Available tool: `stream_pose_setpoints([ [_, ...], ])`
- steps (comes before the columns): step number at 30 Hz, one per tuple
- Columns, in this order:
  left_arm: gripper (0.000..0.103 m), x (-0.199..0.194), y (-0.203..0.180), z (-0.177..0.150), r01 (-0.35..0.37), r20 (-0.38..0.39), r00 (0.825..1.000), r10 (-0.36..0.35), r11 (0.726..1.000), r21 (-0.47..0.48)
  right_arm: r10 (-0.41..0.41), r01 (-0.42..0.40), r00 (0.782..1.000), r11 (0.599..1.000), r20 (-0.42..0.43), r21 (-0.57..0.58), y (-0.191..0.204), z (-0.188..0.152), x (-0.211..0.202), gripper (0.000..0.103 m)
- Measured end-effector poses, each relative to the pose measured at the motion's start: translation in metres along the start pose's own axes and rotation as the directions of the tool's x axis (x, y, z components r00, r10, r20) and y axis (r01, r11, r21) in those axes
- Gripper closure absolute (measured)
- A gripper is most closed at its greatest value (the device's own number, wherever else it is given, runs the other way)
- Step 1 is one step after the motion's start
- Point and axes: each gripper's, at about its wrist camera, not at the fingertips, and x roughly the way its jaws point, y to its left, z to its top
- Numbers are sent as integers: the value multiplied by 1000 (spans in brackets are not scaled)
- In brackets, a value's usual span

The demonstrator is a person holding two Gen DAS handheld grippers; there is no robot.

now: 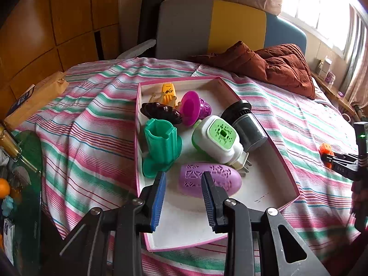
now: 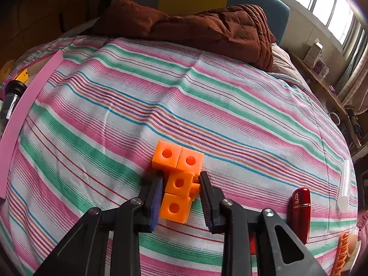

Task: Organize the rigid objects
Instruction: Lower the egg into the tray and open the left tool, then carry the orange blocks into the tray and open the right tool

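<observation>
Right wrist: lipstick beside orange blocks.

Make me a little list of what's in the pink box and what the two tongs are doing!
surface: striped bedsheet
container: pink box, open top
inside box: purple patterned oval case, green ribbed cup, white and green plug-in device, black cylinder, magenta funnel-shaped toy, dark brown piece, yellow piece
left tongs: open, over the purple case, nothing gripped
right tongs: around the orange linked cubes on the sheet
still outside: red lipstick tube
</observation>
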Motion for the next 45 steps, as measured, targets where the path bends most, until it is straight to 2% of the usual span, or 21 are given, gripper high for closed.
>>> stream_pose_setpoints([
  [4,66,-3,0,-1,9,9,1000,-9,1000,-2,-1,3,1000,998,-27,61,-1,0,-2,74],
  [11,66,-9,-5,-4,24,18,1000,-25,1000,13,-7,16,998,991,-64,136,4,-7,-10,74],
  [23,66,-16,-5,-8,44,27,999,-44,999,6,81,-65,994,977,-70,203,20,-21,-27,74],
  [33,66,-20,-6,-11,55,27,998,-55,998,7,173,-163,984,973,-47,161,59,-28,-45,74],
  [37,66,-21,-4,-12,51,30,998,-51,999,1,207,-205,978,970,-4,129,77,-22,-58,74],
  [45,66,-22,1,-12,48,35,998,-48,999,-9,300,-302,951,953,75,12,120,-3,-90,74],
])
